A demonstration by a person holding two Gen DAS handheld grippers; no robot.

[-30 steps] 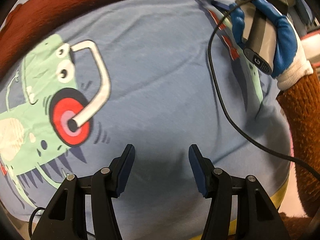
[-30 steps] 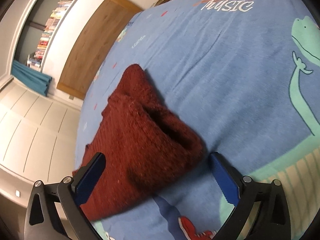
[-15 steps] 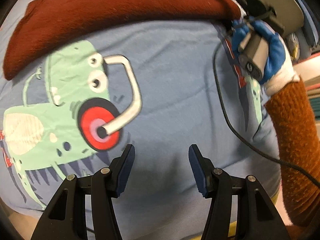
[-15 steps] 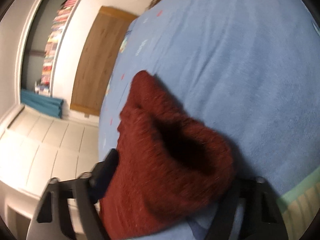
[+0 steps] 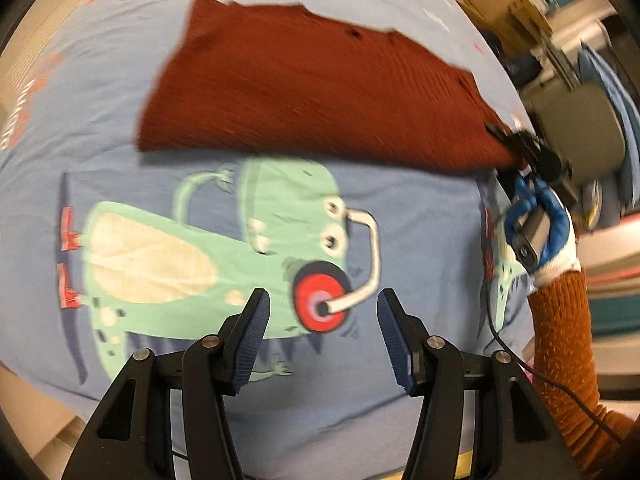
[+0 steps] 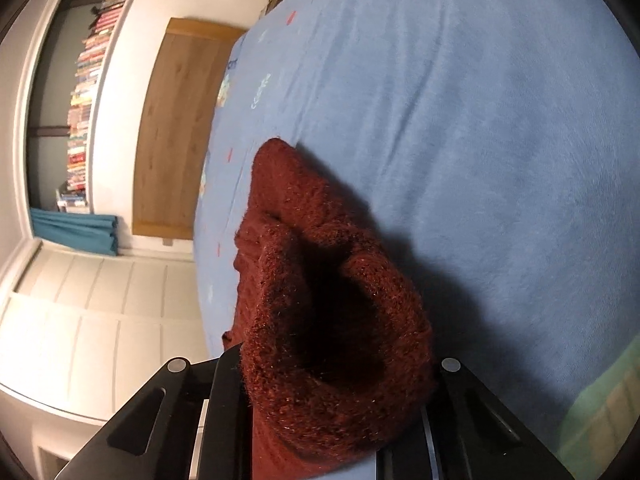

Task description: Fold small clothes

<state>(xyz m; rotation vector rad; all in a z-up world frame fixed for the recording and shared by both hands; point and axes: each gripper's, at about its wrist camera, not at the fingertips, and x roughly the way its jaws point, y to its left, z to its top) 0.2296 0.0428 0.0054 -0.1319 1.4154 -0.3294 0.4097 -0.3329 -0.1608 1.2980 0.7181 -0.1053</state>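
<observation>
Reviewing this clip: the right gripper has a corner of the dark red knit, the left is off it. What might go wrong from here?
1. The right gripper, whose jaws have just been closing, pinches only a bunched corner of the dark red knit garment; a pull may slip it out or stretch the knit.
2. The left gripper is open over the blue dinosaur-print sheet, holding nothing, so the garment's far side is unanchored and may drag or crumple.
3. The black cable trails across the sheet and might snag.

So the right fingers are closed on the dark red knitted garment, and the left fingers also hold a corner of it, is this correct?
Not fully. The right gripper has just closed on the dark red knitted garment; the right wrist view shows the knit bunched between its fingers. The left gripper holds nothing: in the left wrist view its fingers stand apart above the blue bed cover, away from the garment.
</observation>
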